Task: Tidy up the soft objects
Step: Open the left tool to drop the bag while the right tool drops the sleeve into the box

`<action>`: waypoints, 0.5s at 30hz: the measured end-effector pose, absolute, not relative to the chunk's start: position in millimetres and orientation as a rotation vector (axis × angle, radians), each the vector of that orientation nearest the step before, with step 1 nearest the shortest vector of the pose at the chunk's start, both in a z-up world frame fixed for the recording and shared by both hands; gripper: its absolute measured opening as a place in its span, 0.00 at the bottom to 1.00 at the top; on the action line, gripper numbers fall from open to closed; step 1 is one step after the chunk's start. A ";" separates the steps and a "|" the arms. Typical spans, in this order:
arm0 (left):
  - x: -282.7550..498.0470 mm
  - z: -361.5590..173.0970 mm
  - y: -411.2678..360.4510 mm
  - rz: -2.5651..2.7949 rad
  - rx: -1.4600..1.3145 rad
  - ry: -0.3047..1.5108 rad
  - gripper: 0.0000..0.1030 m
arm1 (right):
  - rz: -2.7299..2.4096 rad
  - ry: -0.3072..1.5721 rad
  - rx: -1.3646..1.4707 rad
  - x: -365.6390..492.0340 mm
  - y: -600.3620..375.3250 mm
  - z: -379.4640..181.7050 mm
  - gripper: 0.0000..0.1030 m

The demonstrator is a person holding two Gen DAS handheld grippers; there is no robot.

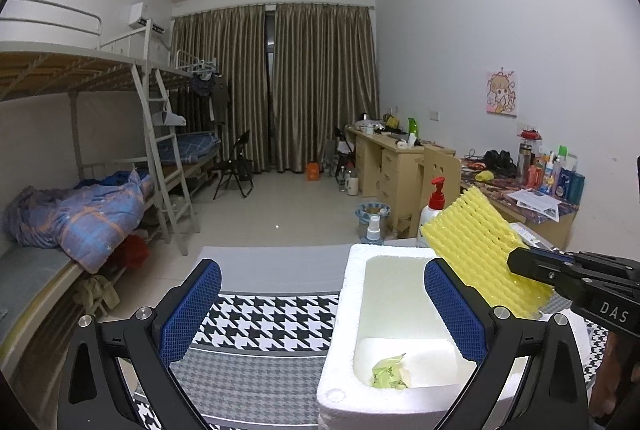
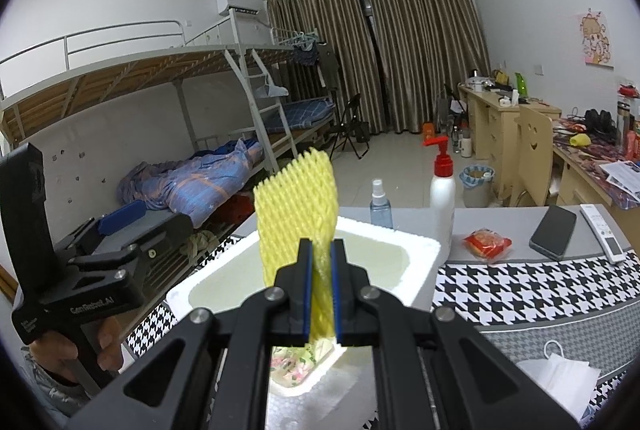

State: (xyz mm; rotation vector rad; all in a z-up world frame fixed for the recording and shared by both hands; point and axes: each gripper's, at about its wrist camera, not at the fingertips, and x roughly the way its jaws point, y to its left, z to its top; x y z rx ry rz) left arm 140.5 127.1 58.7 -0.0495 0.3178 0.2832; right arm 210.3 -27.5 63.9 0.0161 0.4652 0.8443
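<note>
Right claw [image 2: 321,294]: clamped on yellow foam net [image 2: 298,205], held above white foam box [image 2: 420,250]. Left claw [image 1: 322,314]: apart, empty, at the box on the bench [image 2: 520,294].

Bunk beds [image 1: 80,77]; drawn curtains [image 1: 280,81]

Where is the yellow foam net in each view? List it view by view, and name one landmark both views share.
Left wrist view: the yellow foam net is at right, above the box's right rim, pinched by the right gripper.
Right wrist view: the net stands centre, clamped in the right gripper over the box.
Shared landmark: the white foam box; also the red-pump bottle behind it.
</note>
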 end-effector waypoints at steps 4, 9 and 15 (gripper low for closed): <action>139.3 57.9 127.7 0.284 -0.050 0.326 0.99 | 0.850 0.487 0.004 212.5 -22.0 60.1 0.11; 134.9 55.9 130.9 0.276 -0.062 0.334 0.99 | 0.852 0.510 -0.009 213.2 -16.4 55.7 0.11; 131.6 54.4 132.5 0.265 -0.070 0.338 0.99 | 0.849 0.569 -0.039 216.2 -6.7 46.7 0.29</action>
